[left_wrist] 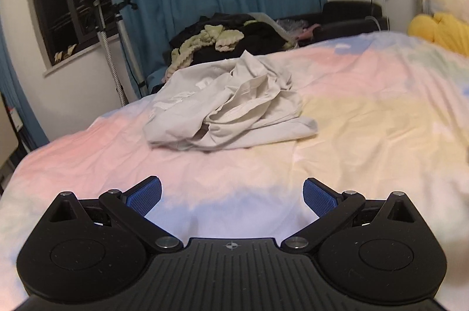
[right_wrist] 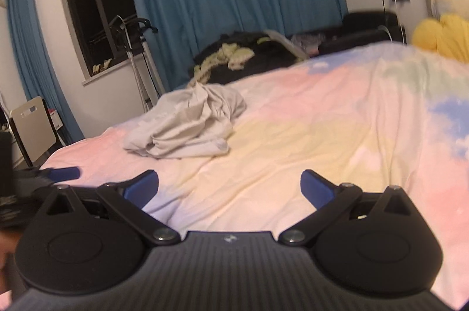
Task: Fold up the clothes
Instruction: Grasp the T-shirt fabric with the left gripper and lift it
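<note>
The crumpled pale grey garment (left_wrist: 225, 106) lies in a loose heap on the bed (left_wrist: 366, 117), toward its far edge, with a pile of dark clothes (left_wrist: 228, 38) beyond it; the left hand-held gripper (left_wrist: 232, 194) has its fingers spread wide and empty, and the heap lies straight ahead of it, apart from the tips. The right hand-held gripper (right_wrist: 229, 185) is likewise spread and empty; from it the garment sits ahead and off to the left, so the left one looks nearer, and the heap's long axis seems to run roughly across the view, though the bunching makes that uncertain.
</note>
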Tool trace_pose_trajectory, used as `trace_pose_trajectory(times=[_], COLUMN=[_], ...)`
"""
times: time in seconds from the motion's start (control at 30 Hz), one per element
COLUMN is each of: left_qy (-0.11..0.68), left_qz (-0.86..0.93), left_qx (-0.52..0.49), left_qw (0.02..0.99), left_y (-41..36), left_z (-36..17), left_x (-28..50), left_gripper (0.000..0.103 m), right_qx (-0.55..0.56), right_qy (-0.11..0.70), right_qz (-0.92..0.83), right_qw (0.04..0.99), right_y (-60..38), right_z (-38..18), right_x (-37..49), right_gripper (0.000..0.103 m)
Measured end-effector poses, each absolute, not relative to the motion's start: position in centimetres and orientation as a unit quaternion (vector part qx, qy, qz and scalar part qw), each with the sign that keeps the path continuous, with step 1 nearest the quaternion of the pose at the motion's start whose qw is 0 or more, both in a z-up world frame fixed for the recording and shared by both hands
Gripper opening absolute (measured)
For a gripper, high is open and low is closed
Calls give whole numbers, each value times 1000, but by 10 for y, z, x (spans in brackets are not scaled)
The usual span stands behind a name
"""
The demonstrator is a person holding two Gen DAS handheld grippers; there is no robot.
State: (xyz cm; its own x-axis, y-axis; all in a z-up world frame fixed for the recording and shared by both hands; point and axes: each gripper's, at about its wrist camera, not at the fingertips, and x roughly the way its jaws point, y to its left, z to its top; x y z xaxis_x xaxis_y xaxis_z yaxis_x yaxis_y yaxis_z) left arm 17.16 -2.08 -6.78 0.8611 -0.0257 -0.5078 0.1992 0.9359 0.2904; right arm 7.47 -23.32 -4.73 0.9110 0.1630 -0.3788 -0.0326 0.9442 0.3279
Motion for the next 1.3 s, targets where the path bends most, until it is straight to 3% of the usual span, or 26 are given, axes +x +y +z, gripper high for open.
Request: trace_pose_trajectory(times=[0.4, 0.57, 0.6, 0.67, 0.73, 0.83, 1.3], left_qy=[197, 237, 239, 245, 257, 258, 249], left_qz=[-84, -75, -77, -85, -88, -84, -166], left_qx=[274, 341, 335, 306, 272, 232, 70], left_qw=[937, 907, 908, 916, 923, 934, 952], left_y=[-51, -62, -61, -56, -53, -49, 8], left_z=[-103, -131, -130, -126, -117, -94, 23], left_x=[316, 362, 363, 362, 356, 331, 117], left_gripper=[103, 103, 100, 78, 41, 14, 9], right_qx=[187, 187, 186, 187, 187, 183, 162], right_qy=[233, 241, 242, 241, 239, 225, 156], right_qz=[52, 48, 47, 44, 42, 44, 92], right_qw=[953, 951, 951, 951, 952, 956, 970], right_y=[-245, -248, -249, -251, -256, -257, -253], right_z=[-96, -113, -117, -119, -119, -111, -59], right_x=[141, 160, 164, 168, 171, 167, 119], right_gripper=[103, 103, 103, 103, 103, 103, 103])
